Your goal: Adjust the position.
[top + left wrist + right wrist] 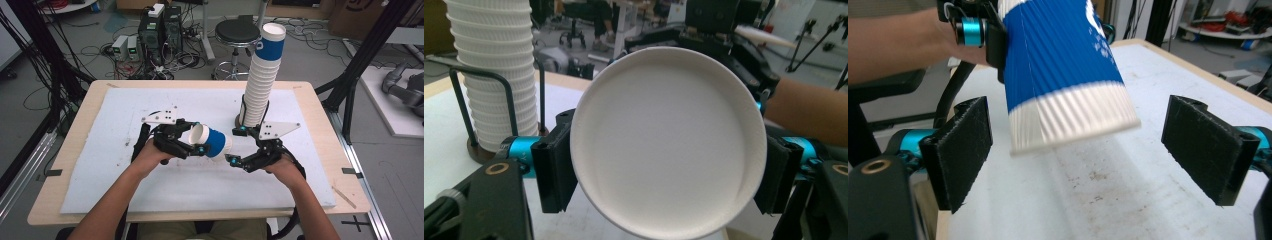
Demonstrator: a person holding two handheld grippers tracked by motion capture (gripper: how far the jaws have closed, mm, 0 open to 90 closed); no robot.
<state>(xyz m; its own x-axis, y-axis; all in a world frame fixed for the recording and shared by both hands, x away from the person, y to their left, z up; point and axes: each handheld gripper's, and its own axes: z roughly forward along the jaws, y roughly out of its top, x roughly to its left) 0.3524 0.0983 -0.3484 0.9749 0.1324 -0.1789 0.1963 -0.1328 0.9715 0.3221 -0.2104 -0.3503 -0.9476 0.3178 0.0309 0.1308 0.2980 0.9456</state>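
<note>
A blue and white ribbed paper cup (214, 143) is held on its side above the white board. My left gripper (198, 137) is shut on it, with the pads pressing both sides near the rim. In the left gripper view the cup's white mouth (669, 140) faces the camera between the black pads (555, 170). The cup's white end (1068, 122) points at my right gripper (233, 145). That gripper (1098, 160) stands open, its pads (960, 150) well apart from the cup on either side. A tall stack of like cups (262, 75) leans in a wire holder (459, 100) behind.
The white foam board (150, 190) covers most of the wooden table (75, 150). The cup stack (494, 65) stands at the back right of the board. Beyond the table are a black stool (237, 32), computer cases (160, 30) and cables on the floor.
</note>
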